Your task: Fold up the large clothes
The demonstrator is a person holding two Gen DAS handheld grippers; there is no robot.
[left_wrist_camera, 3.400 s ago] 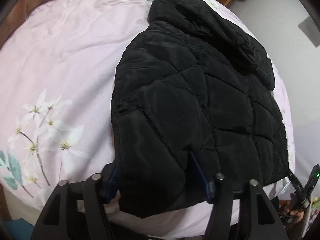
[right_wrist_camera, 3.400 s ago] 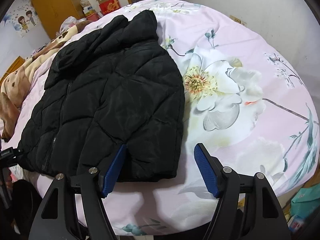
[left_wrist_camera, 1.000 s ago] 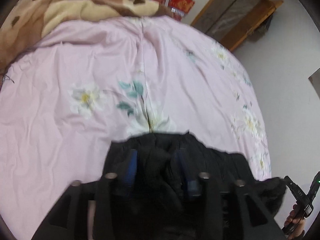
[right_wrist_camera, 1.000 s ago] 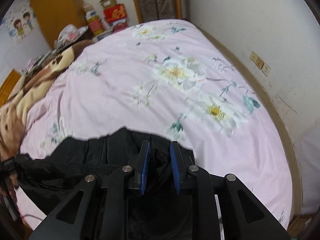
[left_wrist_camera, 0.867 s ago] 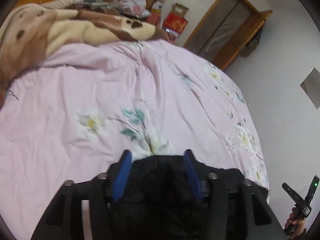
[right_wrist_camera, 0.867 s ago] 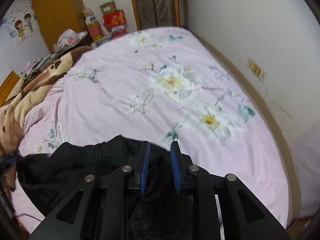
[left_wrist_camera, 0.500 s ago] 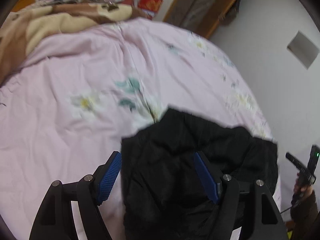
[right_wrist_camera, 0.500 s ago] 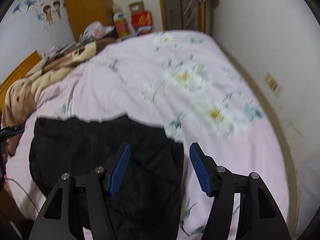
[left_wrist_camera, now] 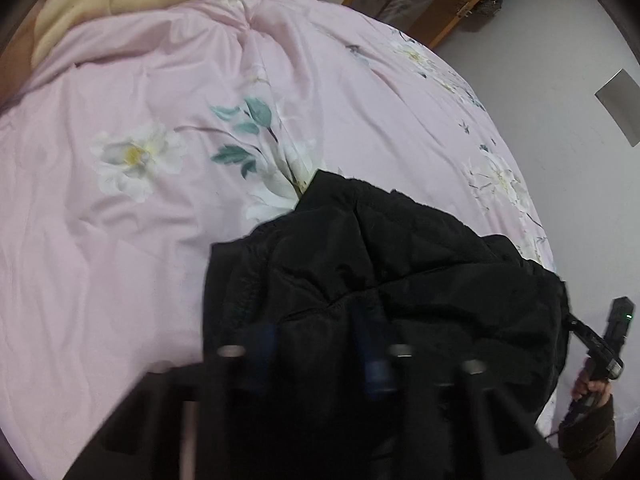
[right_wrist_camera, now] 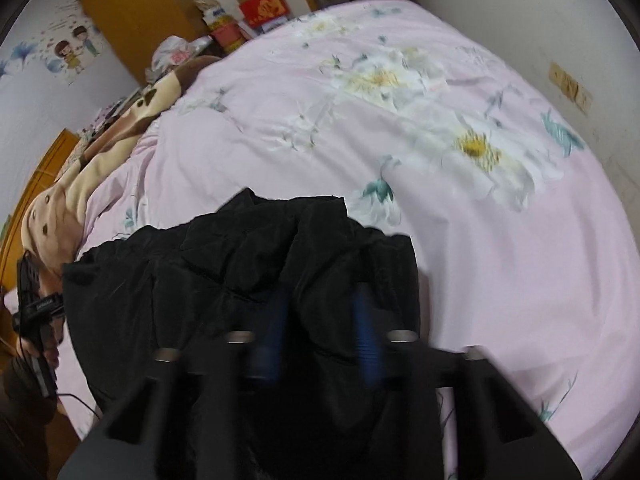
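Black quilted jacket [left_wrist_camera: 380, 280] lies bunched at the near edge of the bed, on the pink floral duvet [left_wrist_camera: 160, 220]. Left hand-held gripper [left_wrist_camera: 320, 344]: blurred, blue pads part-spread with a fold of jacket bulging between them; firm pinch or not, cannot tell. Right hand-held gripper [right_wrist_camera: 320, 336]: likewise blurred, pads apart around jacket cloth near its right edge; grip unclear. Brown-and-cream blanket [right_wrist_camera: 80, 184] lies at the far left of the bed.
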